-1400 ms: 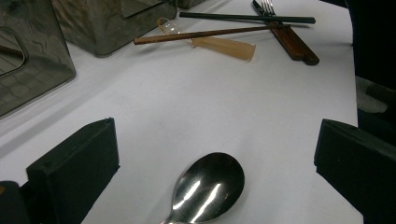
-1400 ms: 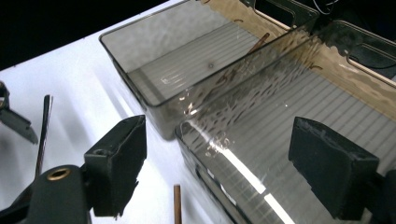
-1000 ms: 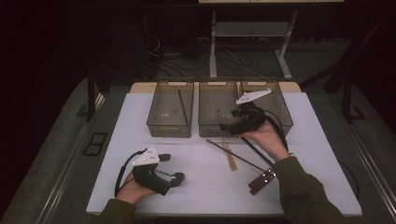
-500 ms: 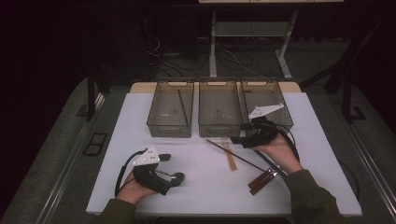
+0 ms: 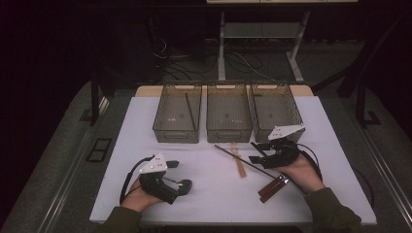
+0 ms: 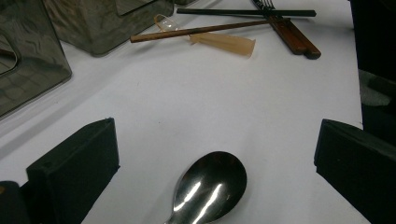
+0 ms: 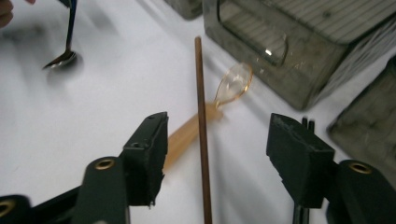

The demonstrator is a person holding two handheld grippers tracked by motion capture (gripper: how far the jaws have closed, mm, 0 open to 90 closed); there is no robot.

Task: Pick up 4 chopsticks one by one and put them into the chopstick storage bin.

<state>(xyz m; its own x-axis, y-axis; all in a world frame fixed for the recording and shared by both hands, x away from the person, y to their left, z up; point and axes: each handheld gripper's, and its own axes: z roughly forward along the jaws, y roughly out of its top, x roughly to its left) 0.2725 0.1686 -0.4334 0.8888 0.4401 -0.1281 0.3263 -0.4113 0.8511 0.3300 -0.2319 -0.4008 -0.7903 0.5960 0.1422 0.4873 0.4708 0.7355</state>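
Right tongs closing, apart astride brown chopstick – left tongs apart, spoon between

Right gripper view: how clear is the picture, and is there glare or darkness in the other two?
Right gripper view: thin brown wooden chopstick sharp between the open jaws; shiny metal spoon upper left motion-blurred. Left gripper view: bright highlights on that spoon's bowl, otherwise crisp. High view: white table evenly lit, surroundings nearly black.
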